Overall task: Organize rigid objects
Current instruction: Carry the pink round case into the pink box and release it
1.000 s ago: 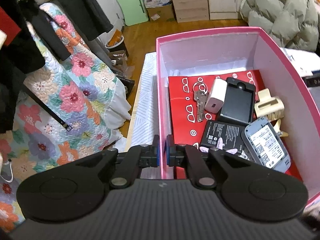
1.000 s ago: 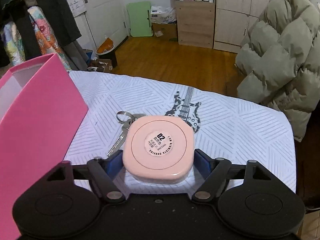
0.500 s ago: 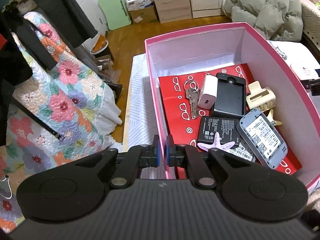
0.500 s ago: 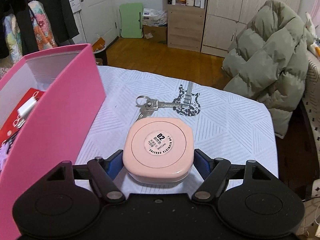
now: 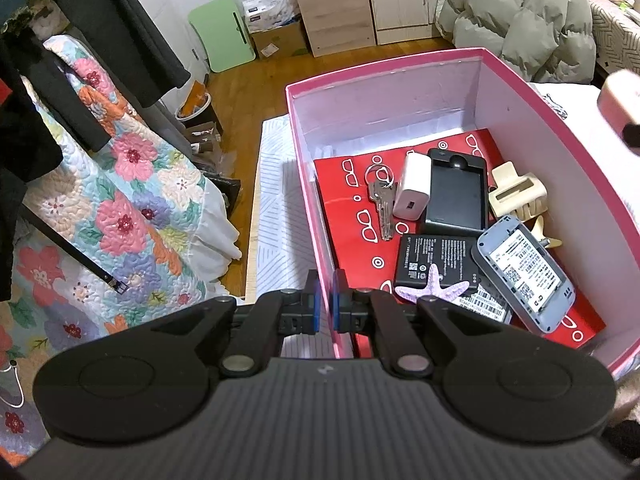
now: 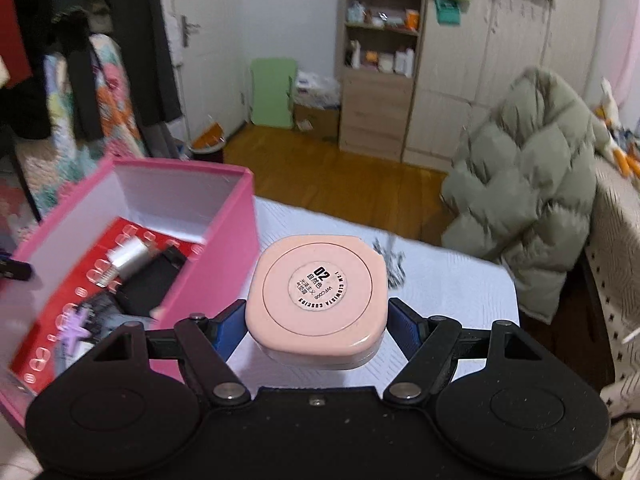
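Note:
My right gripper (image 6: pixel 318 322) is shut on a pink cushion compact (image 6: pixel 318 300) and holds it in the air to the right of the pink box (image 6: pixel 236 248). The compact also shows at the right edge of the left wrist view (image 5: pixel 620 100). My left gripper (image 5: pixel 324 304) is shut on the box's near left wall (image 5: pixel 316 216). Inside the box lie keys (image 5: pixel 380 200), a white charger (image 5: pixel 414 186), a black phone case (image 5: pixel 456 192), a battery (image 5: pixel 436 260), a grey router (image 5: pixel 524 272), a purple starfish (image 5: pixel 432 290) and a beige clip (image 5: pixel 516 194).
The box stands on a white patterned table cover (image 6: pixel 440 280). A floral quilt (image 5: pixel 120 208) hangs to the left. An olive puffer jacket (image 6: pixel 532 184) lies at the right. Wooden cabinets (image 6: pixel 380 92) stand at the far wall.
My right gripper has lifted the compact off the table and moved it up and toward the box; the loose keys have dropped out of its view. The left gripper still grips the box wall.

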Demonstrator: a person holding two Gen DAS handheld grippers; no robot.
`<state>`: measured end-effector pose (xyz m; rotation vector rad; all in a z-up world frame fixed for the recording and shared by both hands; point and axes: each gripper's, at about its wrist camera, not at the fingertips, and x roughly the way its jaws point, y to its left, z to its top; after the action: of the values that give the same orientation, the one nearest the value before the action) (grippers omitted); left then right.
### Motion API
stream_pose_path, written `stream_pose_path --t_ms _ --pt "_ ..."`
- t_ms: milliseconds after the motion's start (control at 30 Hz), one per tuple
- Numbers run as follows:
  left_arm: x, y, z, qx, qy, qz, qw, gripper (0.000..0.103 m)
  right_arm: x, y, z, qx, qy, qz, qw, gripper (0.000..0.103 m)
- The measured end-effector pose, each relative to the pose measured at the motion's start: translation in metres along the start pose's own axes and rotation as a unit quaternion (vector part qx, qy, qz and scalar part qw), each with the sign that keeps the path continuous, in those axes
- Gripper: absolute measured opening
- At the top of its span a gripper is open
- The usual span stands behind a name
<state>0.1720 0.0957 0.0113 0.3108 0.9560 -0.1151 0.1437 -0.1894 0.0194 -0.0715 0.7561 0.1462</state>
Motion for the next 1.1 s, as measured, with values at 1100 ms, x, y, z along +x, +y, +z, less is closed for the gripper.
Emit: stream_pose_path --t_ms 1100 --pt "-0.009 0.013 0.0 -0.029 -0.035 -0.025 0.9987 0.003 0.053 0.067 0.069 0.038 0.055 0.277 0.959 0.079"
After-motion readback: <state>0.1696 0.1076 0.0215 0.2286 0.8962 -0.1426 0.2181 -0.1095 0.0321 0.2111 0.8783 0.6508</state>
